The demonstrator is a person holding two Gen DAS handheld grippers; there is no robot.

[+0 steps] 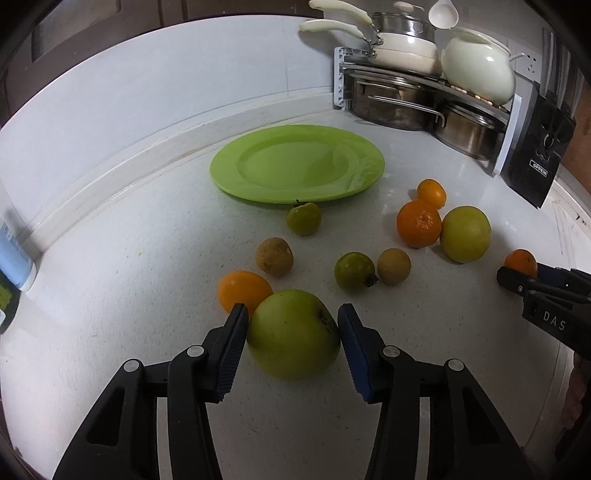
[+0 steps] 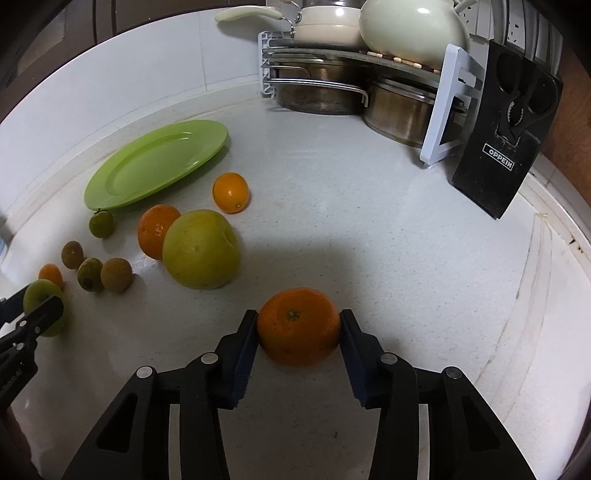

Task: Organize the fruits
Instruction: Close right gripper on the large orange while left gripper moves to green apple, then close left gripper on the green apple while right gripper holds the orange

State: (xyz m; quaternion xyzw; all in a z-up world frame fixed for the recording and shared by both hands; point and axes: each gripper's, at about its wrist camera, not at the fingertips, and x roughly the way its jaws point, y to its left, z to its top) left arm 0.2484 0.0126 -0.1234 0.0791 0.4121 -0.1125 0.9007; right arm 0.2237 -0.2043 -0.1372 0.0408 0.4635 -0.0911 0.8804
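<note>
My left gripper (image 1: 291, 317) is shut on a big green apple (image 1: 293, 334) that rests on the white counter; it also shows in the right wrist view (image 2: 40, 301). My right gripper (image 2: 298, 321) is shut on an orange (image 2: 298, 326), seen at the right edge of the left wrist view (image 1: 521, 261). An empty green plate (image 1: 295, 162) lies behind the fruit. Loose on the counter are another green apple (image 2: 201, 249), oranges (image 2: 157, 230) (image 2: 231, 192) (image 1: 243, 290), small green fruits (image 1: 303, 218) (image 1: 354, 271) and brown fruits (image 1: 274, 256) (image 1: 393, 266).
A rack with steel pots (image 2: 317, 88) and cream cookware (image 2: 410, 26) stands at the back right corner. A black knife block (image 2: 506, 125) leans beside it. A blue-white container (image 1: 13, 254) sits at the left wall. The counter's raised edge runs along the right.
</note>
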